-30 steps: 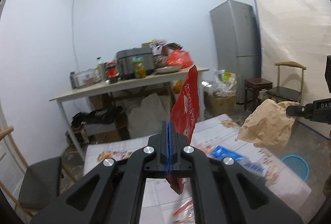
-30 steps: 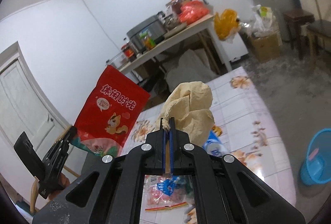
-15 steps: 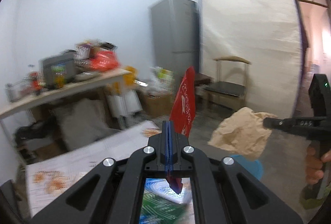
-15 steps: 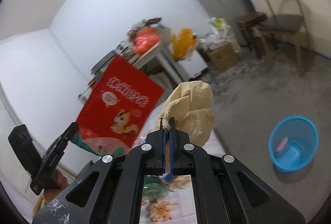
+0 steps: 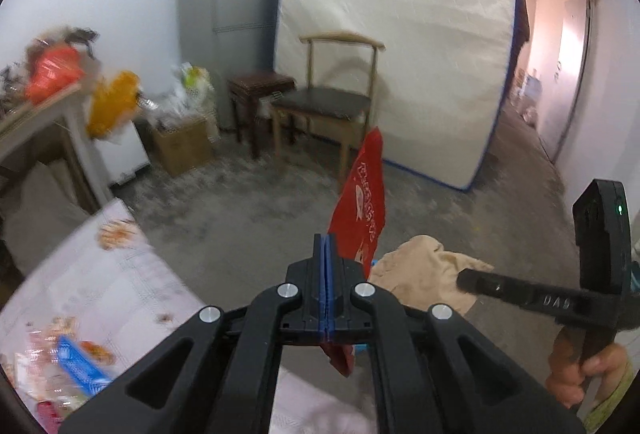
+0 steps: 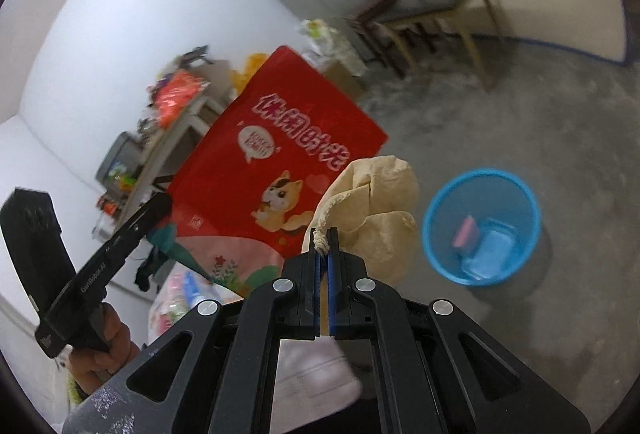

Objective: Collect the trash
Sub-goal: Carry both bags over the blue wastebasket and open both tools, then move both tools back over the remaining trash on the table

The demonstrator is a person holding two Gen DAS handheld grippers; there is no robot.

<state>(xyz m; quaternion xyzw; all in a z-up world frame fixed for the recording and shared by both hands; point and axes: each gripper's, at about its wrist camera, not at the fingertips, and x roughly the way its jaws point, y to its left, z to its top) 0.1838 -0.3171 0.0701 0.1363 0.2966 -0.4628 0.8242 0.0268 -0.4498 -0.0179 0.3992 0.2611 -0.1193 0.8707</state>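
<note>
Trash hangs gripped: left gripper (image 5: 327, 254) pinches the red bag (image 6: 276, 169), right gripper (image 6: 325, 246) the paper wad (image 6: 376, 213). Centre each over the bin (image 6: 482, 228) before releasing.

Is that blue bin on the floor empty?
Not empty. The blue bin stands upright and already holds a pink piece and a light blue packet.

- A tall grey fridge (image 5: 230, 13) stands against the back wall
- A pale mattress (image 5: 396, 45) leans upright beside it
- A wooden chair (image 5: 328, 101) with a dark seat stands before the mattress, a dark stool (image 5: 260, 85) just beside it
- A cardboard box (image 5: 184, 143) sits on the grey floor (image 5: 248, 209)
- A cluttered table (image 5: 48, 101) stands at left
- An open doorway (image 5: 560, 73) glows at right
</note>
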